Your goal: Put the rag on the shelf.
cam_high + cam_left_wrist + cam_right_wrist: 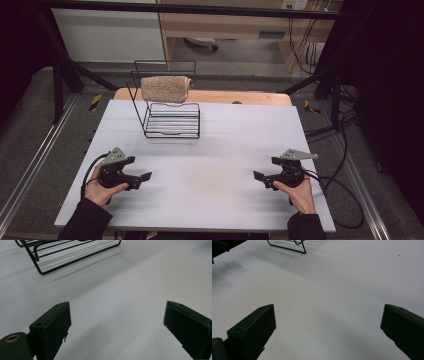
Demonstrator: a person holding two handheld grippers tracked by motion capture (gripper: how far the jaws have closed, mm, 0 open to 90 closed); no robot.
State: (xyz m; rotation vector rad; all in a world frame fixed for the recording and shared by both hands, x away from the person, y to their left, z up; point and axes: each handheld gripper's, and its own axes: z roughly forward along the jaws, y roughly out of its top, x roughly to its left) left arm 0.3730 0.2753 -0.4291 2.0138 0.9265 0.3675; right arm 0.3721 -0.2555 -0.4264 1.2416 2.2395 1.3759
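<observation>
A black wire rack stands at the back middle of the white table, with a beige towel draped over its top bar. My left gripper rests low over the table's front left, held by a hand, its jaws wide apart with nothing between them. In the left gripper view the gripper faces bare table, with the rack's base ahead. My right gripper sits low at the front right, also open and empty. The right gripper view has the gripper over bare table and the rack's corner far off.
A wooden board lies under the table's far edge. Black frame bars rise at both back corners. Cables trail off the right side. Metal rails run along the floor beside the table.
</observation>
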